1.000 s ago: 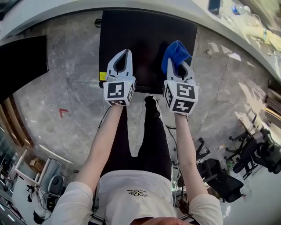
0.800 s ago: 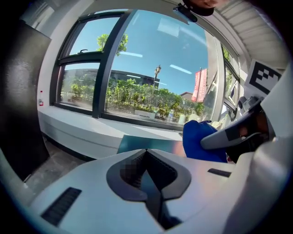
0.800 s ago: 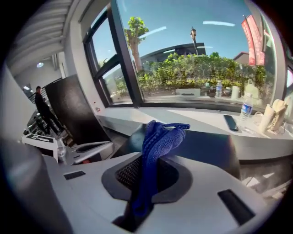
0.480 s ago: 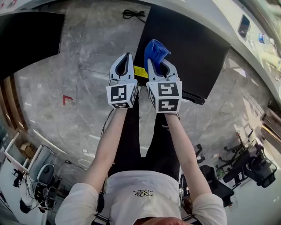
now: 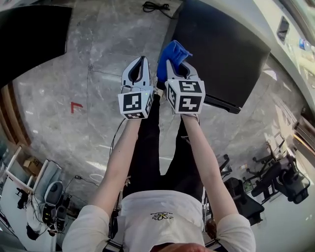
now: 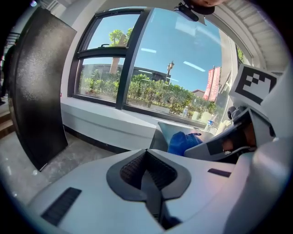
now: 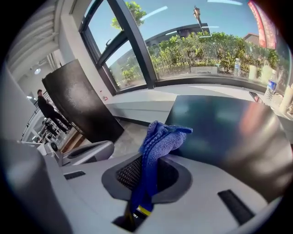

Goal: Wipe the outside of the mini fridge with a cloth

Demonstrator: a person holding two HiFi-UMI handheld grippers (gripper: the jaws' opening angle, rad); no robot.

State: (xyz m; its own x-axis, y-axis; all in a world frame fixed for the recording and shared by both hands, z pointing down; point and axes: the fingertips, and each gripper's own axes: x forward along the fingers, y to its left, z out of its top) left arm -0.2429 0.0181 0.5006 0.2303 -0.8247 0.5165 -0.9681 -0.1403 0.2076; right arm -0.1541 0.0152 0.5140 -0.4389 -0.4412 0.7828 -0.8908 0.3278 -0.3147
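Right gripper (image 5: 177, 66) pinches cloth (image 5: 171, 51). I judge fridge (image 5: 221, 54) ahead-right of it, its top just beside. Left gripper (image 5: 141, 61) farther off, pressed together, empty.

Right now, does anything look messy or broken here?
Nothing looks spilled or broken. The blue cloth is just scrunched into a lump in the right claw, held up near the black mini fridge. One small thing: a black cable lies loose on the floor by the mini fridge's far corner.

Red mark (image 5: 75, 107) on grey stone floor (image 5: 103, 49); black cable (image 5: 156, 6) at top; black chairs (image 5: 283, 179) right.
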